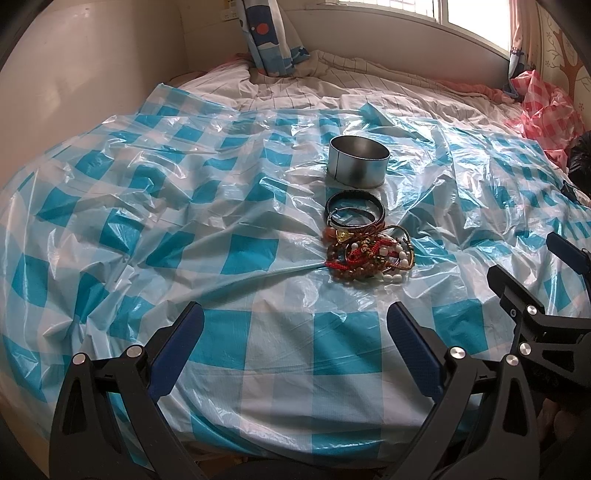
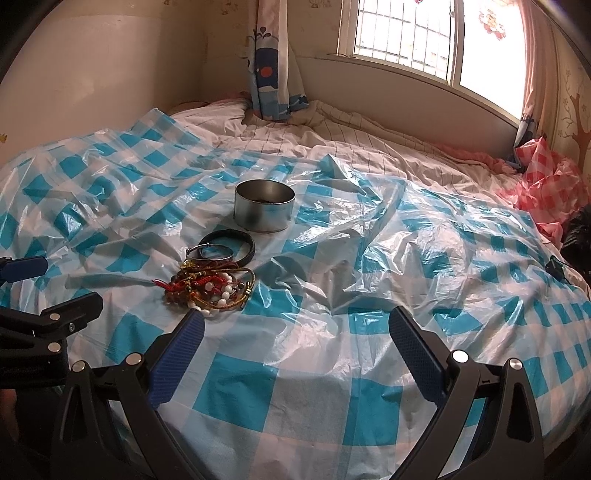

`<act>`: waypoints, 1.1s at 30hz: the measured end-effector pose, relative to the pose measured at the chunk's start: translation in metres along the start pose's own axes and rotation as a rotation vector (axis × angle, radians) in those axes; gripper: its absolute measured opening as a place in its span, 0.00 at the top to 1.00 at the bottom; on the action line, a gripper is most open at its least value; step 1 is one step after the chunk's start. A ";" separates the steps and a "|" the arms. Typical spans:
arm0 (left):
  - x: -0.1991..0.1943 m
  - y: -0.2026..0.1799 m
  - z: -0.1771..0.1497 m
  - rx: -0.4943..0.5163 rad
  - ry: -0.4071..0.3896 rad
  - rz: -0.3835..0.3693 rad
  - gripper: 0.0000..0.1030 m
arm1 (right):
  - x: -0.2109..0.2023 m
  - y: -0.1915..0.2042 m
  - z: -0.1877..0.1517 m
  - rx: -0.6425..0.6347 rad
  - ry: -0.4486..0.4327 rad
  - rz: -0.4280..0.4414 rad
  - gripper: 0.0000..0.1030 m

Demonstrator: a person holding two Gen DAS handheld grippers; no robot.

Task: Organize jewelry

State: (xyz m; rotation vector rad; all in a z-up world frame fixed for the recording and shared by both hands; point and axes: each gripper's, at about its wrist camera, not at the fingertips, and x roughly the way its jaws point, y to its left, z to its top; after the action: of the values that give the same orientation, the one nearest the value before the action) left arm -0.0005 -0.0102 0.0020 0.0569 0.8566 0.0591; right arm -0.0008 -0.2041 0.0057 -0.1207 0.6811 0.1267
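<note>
Left wrist view: your left gripper (image 1: 295, 345) and right gripper (image 2: 295, 347) gaped empty, jewelry (image 1: 364, 245) heaped beside tin (image 1: 357, 158), ready for sorting.

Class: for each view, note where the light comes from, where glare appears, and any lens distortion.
Left wrist view: window overexposed, glare streaks on the plastic sheet, edges curve. Right wrist view: window blown out, highlights on the plastic sheet, dark fisheye corners.

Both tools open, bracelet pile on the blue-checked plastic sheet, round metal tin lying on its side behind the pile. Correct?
One thing is wrong: the round metal tin stands upright with its open mouth facing up, not on its side; the right wrist view shows into it. The rest holds: left tool and right tool are open, and the bracelet pile lies on the blue-checked plastic sheet in front of the tin.
</note>
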 end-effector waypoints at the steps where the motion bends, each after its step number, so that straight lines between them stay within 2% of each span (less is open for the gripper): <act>1: 0.000 0.000 0.000 0.000 0.000 0.000 0.07 | 0.000 0.000 0.000 0.000 0.000 0.000 0.07; 20: 0.000 -0.001 -0.001 0.000 -0.001 0.001 0.07 | -0.001 0.002 0.000 -0.011 -0.009 -0.002 0.07; 23: 0.002 0.000 0.000 -0.002 0.013 -0.017 0.07 | 0.001 0.002 0.000 -0.005 0.003 0.014 0.07; 25: 0.005 0.004 0.005 -0.014 0.031 -0.053 0.07 | 0.005 0.004 0.000 0.004 0.019 0.047 0.07; 27: 0.007 0.011 0.015 -0.045 0.016 -0.094 0.07 | 0.012 0.002 0.002 0.009 0.031 0.058 0.07; 30: 0.015 0.012 0.032 -0.060 -0.007 -0.095 0.08 | 0.023 0.003 0.007 0.006 0.040 0.039 0.07; 33: 0.039 0.003 0.053 -0.048 0.043 -0.091 0.08 | 0.036 0.002 0.012 0.008 0.050 0.033 0.07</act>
State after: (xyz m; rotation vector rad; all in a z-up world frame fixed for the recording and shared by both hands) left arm 0.0648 -0.0061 0.0075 -0.0284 0.8990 -0.0047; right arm 0.0344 -0.1971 -0.0083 -0.1055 0.7331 0.1528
